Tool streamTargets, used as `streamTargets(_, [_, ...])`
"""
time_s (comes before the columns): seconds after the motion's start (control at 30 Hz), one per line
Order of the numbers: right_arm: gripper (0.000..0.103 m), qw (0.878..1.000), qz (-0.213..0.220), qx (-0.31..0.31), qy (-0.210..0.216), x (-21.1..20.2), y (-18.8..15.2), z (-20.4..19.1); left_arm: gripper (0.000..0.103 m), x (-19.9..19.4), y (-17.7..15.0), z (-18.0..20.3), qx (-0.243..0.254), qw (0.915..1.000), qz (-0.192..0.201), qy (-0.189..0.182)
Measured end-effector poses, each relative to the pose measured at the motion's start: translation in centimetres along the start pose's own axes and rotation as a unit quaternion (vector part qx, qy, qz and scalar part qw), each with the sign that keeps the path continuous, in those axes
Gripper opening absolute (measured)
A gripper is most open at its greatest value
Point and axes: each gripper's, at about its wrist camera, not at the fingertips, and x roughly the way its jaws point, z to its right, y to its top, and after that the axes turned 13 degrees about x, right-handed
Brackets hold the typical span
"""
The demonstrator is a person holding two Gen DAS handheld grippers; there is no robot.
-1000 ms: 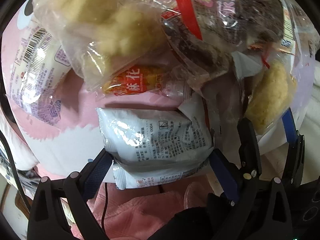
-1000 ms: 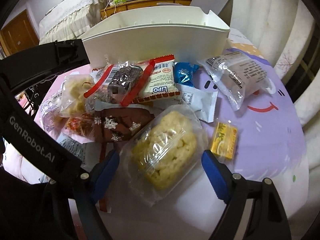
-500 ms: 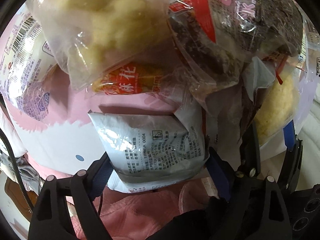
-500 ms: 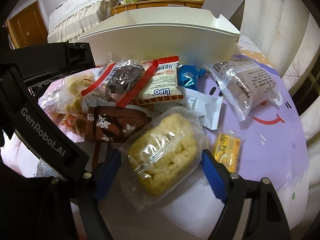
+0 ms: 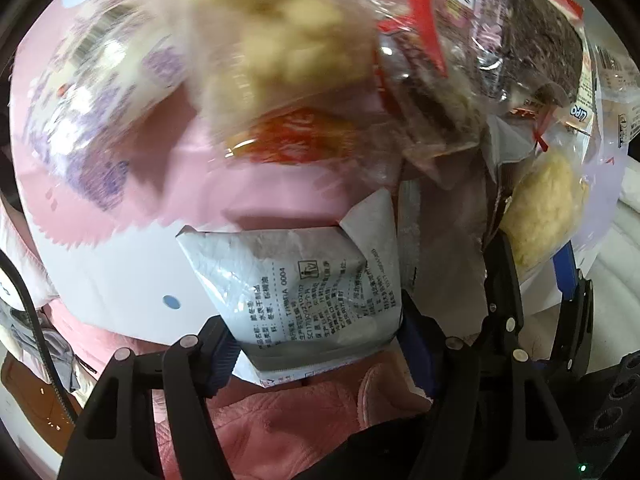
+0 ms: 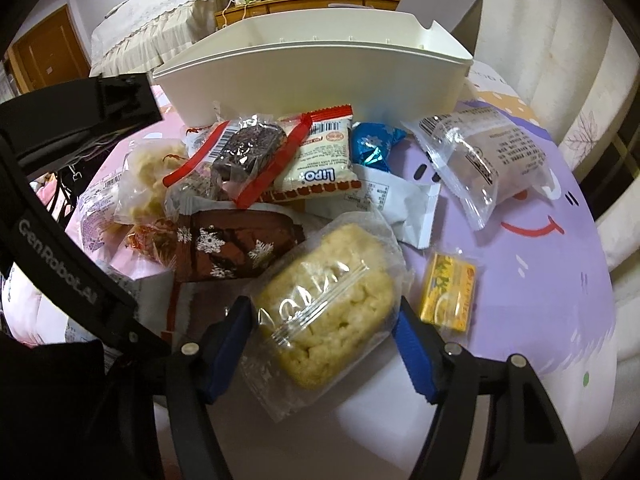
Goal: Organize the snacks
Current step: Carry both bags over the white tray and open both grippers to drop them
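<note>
A heap of wrapped snacks lies on a pink and purple tablecloth (image 6: 540,288). A white printed snack packet (image 5: 304,280) at the table's near edge sits between the blue pads of my left gripper (image 5: 320,348). The jaws are closing and the pads touch both its sides, and the bag is crumpled. My right gripper (image 6: 320,344) is also closing, its pads against the clear wrapper of a yellow rice cake (image 6: 328,300). That rice cake (image 5: 548,208) also shows at the right of the left wrist view. A white bin (image 6: 312,76) stands behind the heap.
Behind the rice cake lie a brown snowflake packet (image 6: 232,248), a Lipo packet (image 6: 324,156), a dark cake in a red-striped bag (image 6: 248,148) and a blue candy (image 6: 374,144). A clear packet (image 6: 480,160) and a yellow packet (image 6: 448,292) lie to the right. The left tool's black body (image 6: 60,260) fills the left side.
My left gripper has moved in over the white packet and its jaws have narrowed onto it. The right jaws have narrowed onto the rice cake wrapper, and that hand has kept still.
</note>
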Motion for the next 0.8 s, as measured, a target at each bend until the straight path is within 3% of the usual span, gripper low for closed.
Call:
streamTargets(0.37, [0.070, 1.000, 0.016, 0.024, -0.007, -2.8, -0.6, -0.4, 0.068, -1.7, -5.3, -0.9, 0.016, 0.9991, 0.039, -0.004])
streamTargets(0.63, [0.070, 0.999, 0.039, 0.031, -0.001, -6.0, 0.9, -1.4, 0.068, -6.0, -9.7, -0.3, 0.044, 0.9938, 0.101, -0.014])
streamTargets(0.8, [0.070, 0.998, 0.062, 0.018, 0.004, -7.8, 2.6, -2.2, 0.069, -9.6, -10.4, 0.2, 0.056, 0.9884, 0.140, -0.019])
